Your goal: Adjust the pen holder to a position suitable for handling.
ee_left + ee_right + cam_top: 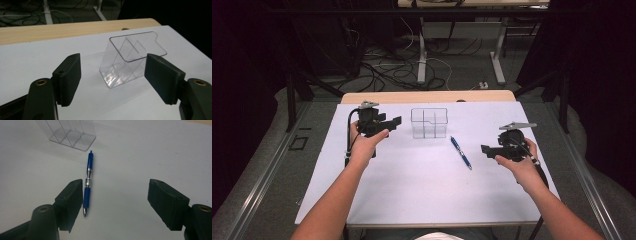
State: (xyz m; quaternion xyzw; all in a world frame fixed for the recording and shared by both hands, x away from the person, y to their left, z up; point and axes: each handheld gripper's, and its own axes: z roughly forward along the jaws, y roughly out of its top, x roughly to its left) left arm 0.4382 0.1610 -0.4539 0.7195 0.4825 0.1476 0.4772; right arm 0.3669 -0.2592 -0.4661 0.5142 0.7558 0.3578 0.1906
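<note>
Left gripper (398, 120) held above the white table (412, 190), left of the clear plastic holder (429, 122), jaws apart with nothing between them. Seen along those jaws in the left gripper view (112, 80): the holder (130, 60) upright a little way beyond the pads, clear of both, its inner dividers visible, nothing inside.

Right gripper (484, 149) held above the table's right side, pointing left toward the blue pen (461, 152), jaws likewise spread wide and holding nothing. In the right gripper view (115, 202), the pen (88, 182) flat on the table below the open jaws, close beside the left-hand pad in the picture, metal tip toward the camera, clicker end toward the holder (72, 135).

From the high view: pen lying at a slant just right of the holder, near it but not touching. Holder near the table's far edge, roughly centred between the two grippers. Wooden strip (427, 96) beyond the white surface.
</note>
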